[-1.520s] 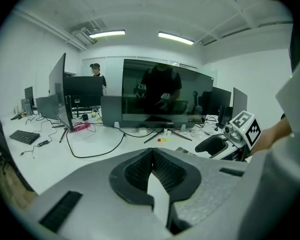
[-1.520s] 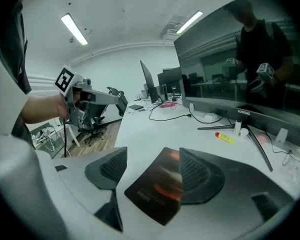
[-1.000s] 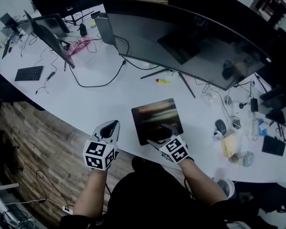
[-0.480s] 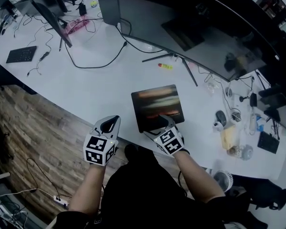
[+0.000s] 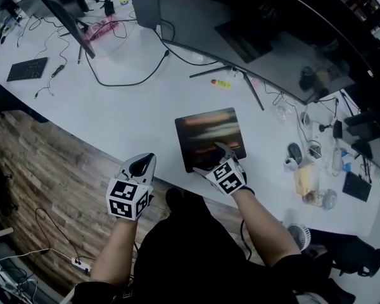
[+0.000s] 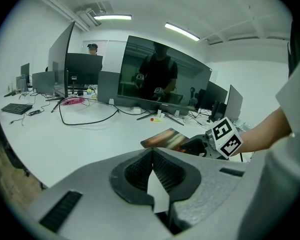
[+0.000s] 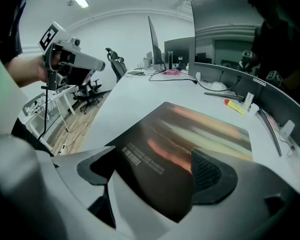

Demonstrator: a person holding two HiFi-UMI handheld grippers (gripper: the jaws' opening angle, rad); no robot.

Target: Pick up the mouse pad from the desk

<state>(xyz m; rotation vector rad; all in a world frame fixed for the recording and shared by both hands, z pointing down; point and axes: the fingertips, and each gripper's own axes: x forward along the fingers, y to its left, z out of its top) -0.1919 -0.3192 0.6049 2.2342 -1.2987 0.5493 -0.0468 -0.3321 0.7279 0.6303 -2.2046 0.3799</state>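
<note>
My right hand-held gripper (image 5: 219, 152) has just been opening its jaws. Now they stand wide apart, with the near edge of the mouse pad (image 5: 209, 132) between them, not pinched. My left hand-held gripper (image 5: 142, 164) has its jaws together on nothing, by the near edge of the table (image 5: 114, 113).

The mouse pad lies flat on the table, in front of the curved monitor (image 5: 253, 37). It is thin, so I think a jaw could slide over the top and miss it, or push it away. Held by one edge only, it might flop and slip out.

The table is white and smooth. A black cable (image 5: 123, 81), a yellow pen (image 5: 220, 83) and a computer mouse (image 5: 294, 152) lie well apart from the mouse pad. The wood floor (image 5: 44, 170) is below.
</note>
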